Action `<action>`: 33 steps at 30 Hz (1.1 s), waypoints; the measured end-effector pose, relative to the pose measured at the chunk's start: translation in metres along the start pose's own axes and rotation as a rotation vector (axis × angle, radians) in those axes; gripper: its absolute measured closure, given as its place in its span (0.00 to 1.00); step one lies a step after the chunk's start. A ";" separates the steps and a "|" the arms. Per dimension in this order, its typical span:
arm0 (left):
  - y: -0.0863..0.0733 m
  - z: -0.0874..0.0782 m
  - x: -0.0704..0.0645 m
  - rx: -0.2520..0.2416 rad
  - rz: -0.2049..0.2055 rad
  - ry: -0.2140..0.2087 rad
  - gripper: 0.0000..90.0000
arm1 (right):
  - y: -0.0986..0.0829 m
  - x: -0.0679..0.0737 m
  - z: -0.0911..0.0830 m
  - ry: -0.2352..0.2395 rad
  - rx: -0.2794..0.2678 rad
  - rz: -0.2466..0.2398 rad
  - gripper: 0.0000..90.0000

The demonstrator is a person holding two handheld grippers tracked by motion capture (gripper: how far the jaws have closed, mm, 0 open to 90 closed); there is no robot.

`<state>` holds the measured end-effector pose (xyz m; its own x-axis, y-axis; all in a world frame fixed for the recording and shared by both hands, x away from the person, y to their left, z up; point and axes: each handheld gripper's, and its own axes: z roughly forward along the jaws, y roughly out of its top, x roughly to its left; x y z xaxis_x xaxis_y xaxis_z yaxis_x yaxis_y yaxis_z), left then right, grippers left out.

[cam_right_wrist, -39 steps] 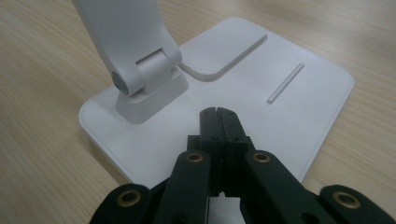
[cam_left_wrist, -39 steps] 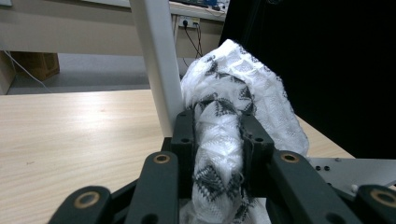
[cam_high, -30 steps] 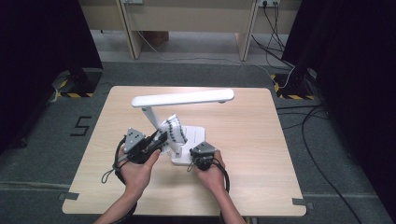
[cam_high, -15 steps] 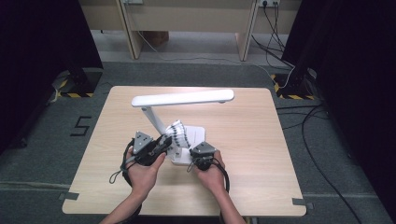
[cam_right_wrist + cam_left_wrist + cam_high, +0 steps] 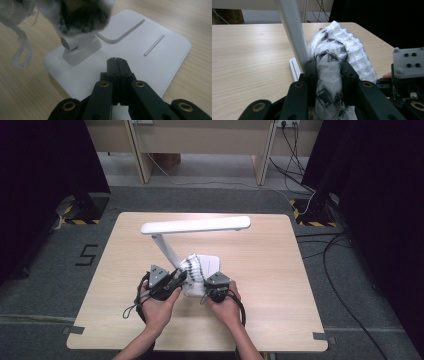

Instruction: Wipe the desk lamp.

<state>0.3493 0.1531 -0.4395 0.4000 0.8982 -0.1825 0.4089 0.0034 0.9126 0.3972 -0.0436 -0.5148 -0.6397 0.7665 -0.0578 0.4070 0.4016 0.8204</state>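
Observation:
A white desk lamp stands mid-table, with its long head (image 5: pixel 195 225) on a slanted post (image 5: pixel 167 251) and a flat base (image 5: pixel 214 264). A white cloth with a black pattern (image 5: pixel 196 266) lies bunched over the base beside the post. My left gripper (image 5: pixel 179 276) is shut on a fold of this cloth (image 5: pixel 342 42), pinched between the jaws (image 5: pixel 328 64) right next to the post (image 5: pixel 292 30). My right gripper (image 5: pixel 215 282) is shut with nothing in it (image 5: pixel 117 61). It hovers just above the lamp base (image 5: pixel 162 50), near the post's hinge (image 5: pixel 80 47).
The light wooden table (image 5: pixel 280 270) has bare room to the left, right and behind the lamp. Cables trail from both grippers toward the table's front edge. Around the table are grey carpet, desk legs and floor cables (image 5: pixel 345 245).
My left gripper, still holding the cloth, has moved a little to the right and toward the person, closer to the right gripper. The right gripper has hardly moved.

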 end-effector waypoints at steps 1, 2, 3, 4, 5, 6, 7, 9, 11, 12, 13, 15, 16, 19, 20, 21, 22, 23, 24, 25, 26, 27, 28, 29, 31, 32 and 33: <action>-0.001 0.000 0.000 0.001 0.002 0.003 0.79 | 0.000 0.000 0.000 0.000 0.001 0.002 1.00; -0.002 0.001 -0.001 0.005 0.006 0.005 0.79 | 0.000 0.000 0.000 -0.001 0.001 0.001 1.00; -0.003 0.002 -0.001 0.004 0.011 0.007 0.79 | 0.000 0.000 0.000 -0.001 0.001 0.002 1.00; -0.005 0.002 -0.001 0.005 0.010 0.007 0.79 | 0.000 0.000 0.000 0.000 0.001 0.002 1.00; -0.006 0.003 -0.001 0.007 0.010 0.008 0.79 | 0.000 0.000 0.000 -0.001 0.001 0.001 1.00; -0.007 0.003 -0.001 0.011 0.009 0.009 0.79 | 0.000 0.000 0.000 -0.001 0.000 -0.001 1.00; -0.008 0.004 -0.002 0.010 0.011 0.011 0.79 | 0.000 0.000 0.000 -0.001 0.001 0.001 1.00; -0.010 0.006 -0.003 0.014 0.015 0.015 0.79 | 0.000 0.000 0.000 -0.001 0.001 0.001 1.00; -0.011 0.007 -0.003 0.015 0.015 0.015 0.79 | 0.000 0.000 0.000 -0.001 0.001 0.001 1.00; -0.012 0.008 -0.003 0.021 0.016 0.014 0.79 | 0.000 0.000 0.000 -0.001 0.001 0.001 1.00; -0.013 0.009 -0.004 0.023 0.015 0.016 0.79 | 0.000 0.000 0.000 -0.001 0.001 0.001 1.00; -0.015 0.010 -0.004 0.027 0.015 0.016 0.79 | 0.000 0.000 0.000 -0.001 0.001 0.001 1.00; -0.015 0.011 -0.004 0.031 0.015 0.016 0.79 | 0.000 0.000 0.000 -0.001 0.001 0.001 1.00; -0.018 0.014 -0.004 0.040 0.014 0.014 0.79 | 0.000 0.000 0.000 -0.001 0.000 -0.001 1.00; -0.019 0.014 -0.004 0.044 0.014 0.013 0.79 | 0.000 0.000 0.000 -0.001 0.001 0.001 1.00; -0.020 0.015 -0.004 0.048 0.014 0.012 0.79 | 0.000 0.000 0.000 -0.001 0.001 0.001 1.00; -0.021 0.016 -0.004 0.053 0.015 0.010 0.79 | 0.000 0.000 0.000 -0.001 0.001 0.001 1.00; -0.022 0.016 -0.004 0.060 0.015 0.006 0.79 | 0.000 0.000 0.000 -0.001 0.001 0.001 1.00; -0.023 0.016 -0.004 0.067 0.017 0.007 0.79 | 0.000 0.000 0.000 0.000 0.002 0.003 1.00; -0.024 0.017 -0.003 0.071 0.016 0.001 0.79 | 0.000 0.000 0.000 0.000 0.002 0.003 1.00; -0.025 0.016 -0.003 0.081 0.013 -0.001 0.79 | 0.000 0.000 0.000 -0.001 0.002 0.003 1.00; -0.025 0.016 -0.002 0.086 0.004 -0.009 0.79 | 0.000 0.000 0.000 0.000 0.001 0.003 1.00; -0.025 0.013 0.000 0.091 -0.004 -0.015 0.79 | 0.000 0.000 0.000 -0.001 0.002 0.003 1.00; -0.024 0.011 0.001 0.090 -0.008 -0.020 0.79 | 0.000 0.000 0.000 -0.001 0.002 0.002 1.00; -0.022 0.003 0.003 0.088 -0.008 -0.025 0.79 | 0.000 0.000 0.000 -0.001 0.001 -0.001 1.00; -0.021 0.000 0.004 0.084 -0.010 -0.029 0.79 | 0.000 0.000 0.000 0.000 0.000 -0.001 1.00; -0.019 -0.005 0.005 0.080 -0.005 -0.033 0.79 | 0.000 0.000 0.000 0.000 0.000 0.000 1.00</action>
<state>0.3394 0.1601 -0.4561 0.4240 0.8834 -0.1998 0.4743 -0.0287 0.8799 0.3972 -0.0436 -0.5148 -0.6399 0.7662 -0.0579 0.4067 0.4017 0.8205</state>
